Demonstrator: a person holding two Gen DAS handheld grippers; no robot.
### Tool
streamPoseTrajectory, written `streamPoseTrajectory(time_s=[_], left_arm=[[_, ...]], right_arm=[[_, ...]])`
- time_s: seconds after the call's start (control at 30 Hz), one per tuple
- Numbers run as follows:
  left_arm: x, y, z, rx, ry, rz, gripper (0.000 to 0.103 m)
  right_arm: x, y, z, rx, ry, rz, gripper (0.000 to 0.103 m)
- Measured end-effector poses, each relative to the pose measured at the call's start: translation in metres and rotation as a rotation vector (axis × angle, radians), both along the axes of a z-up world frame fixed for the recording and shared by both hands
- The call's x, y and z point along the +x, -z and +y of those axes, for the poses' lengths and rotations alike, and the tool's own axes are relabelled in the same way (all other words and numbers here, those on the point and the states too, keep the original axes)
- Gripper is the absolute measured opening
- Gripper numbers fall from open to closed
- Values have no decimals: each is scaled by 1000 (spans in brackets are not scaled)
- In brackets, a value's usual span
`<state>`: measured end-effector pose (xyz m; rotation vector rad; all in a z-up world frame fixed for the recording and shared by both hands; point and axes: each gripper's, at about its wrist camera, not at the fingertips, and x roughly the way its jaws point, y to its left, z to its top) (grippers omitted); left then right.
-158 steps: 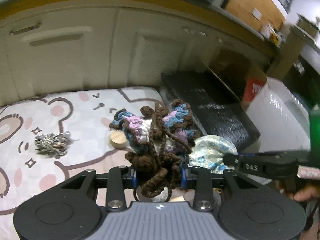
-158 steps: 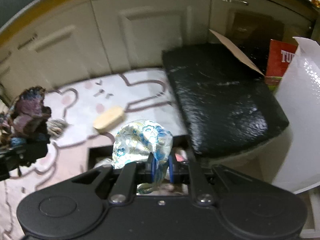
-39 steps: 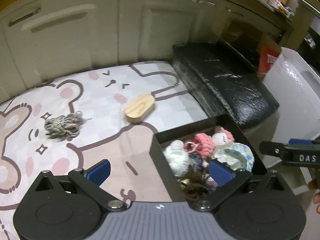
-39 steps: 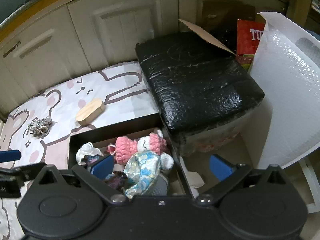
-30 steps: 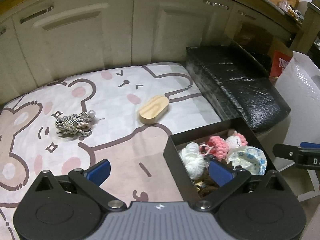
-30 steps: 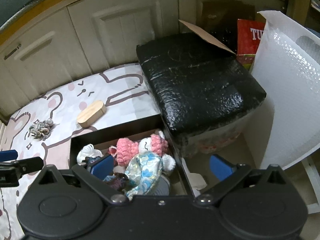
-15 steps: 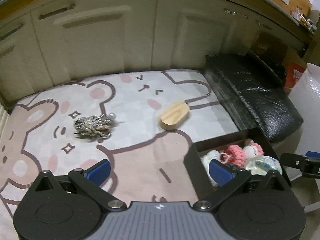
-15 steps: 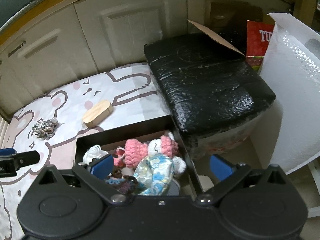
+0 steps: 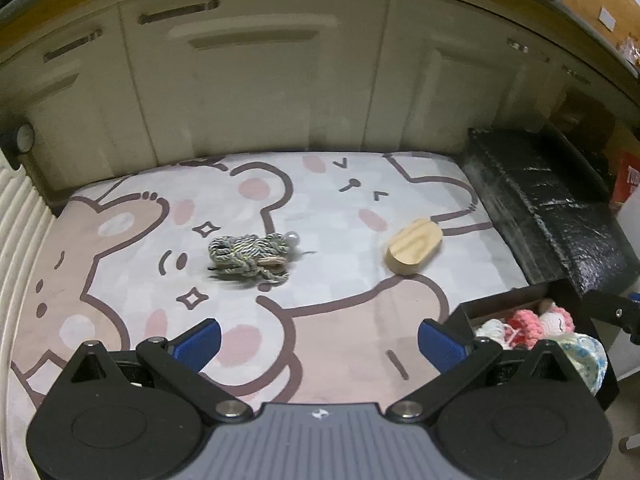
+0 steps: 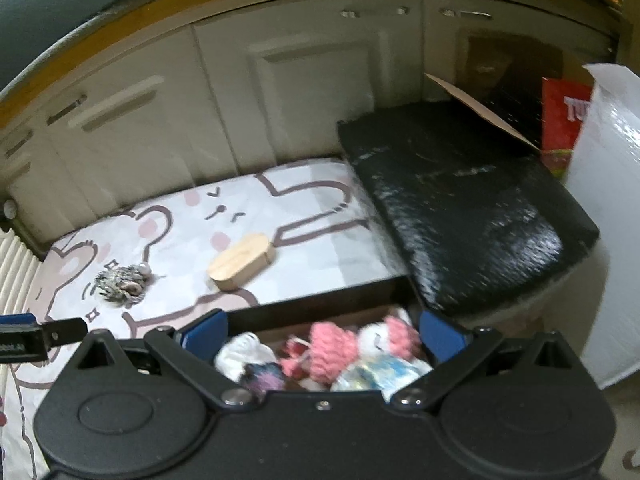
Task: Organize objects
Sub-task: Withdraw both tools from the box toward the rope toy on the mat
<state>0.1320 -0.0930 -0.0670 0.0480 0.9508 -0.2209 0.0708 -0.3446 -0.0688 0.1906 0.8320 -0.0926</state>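
Note:
A grey-and-gold braided cord bundle (image 9: 250, 258) with a pearl lies on the bear-print mat (image 9: 120, 248); it also shows in the right wrist view (image 10: 122, 280). A wooden oval block (image 9: 415, 251) lies to its right, also in the right wrist view (image 10: 242, 262). A black box (image 10: 320, 294) holds crochet toys (image 10: 328, 346) and a floral pouch (image 9: 586, 356). My left gripper (image 9: 318, 342) is open and empty above the mat, short of the cord. My right gripper (image 10: 322, 330) is open and empty over the box.
Cream cabinet doors (image 9: 260, 80) stand behind the mat. A black wrapped bundle (image 10: 460, 200) lies right of the mat, with a red carton (image 10: 562, 120) and a white bubble-wrap roll (image 10: 608, 200) beyond. A ribbed radiator (image 9: 16, 216) lines the left edge.
Both grippers let go of the crochet piece and the floral pouch, which now lie in the box. My left gripper has swung left toward the cord bundle. The right has shifted slightly.

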Motion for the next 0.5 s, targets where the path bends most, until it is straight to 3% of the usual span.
streamPoseTrajectory(time_s=[0.5], left_arm=[[21,-6,34,-24,7,8,103]], right_arm=[[48,-4,49,-14,-115,-35,103]])
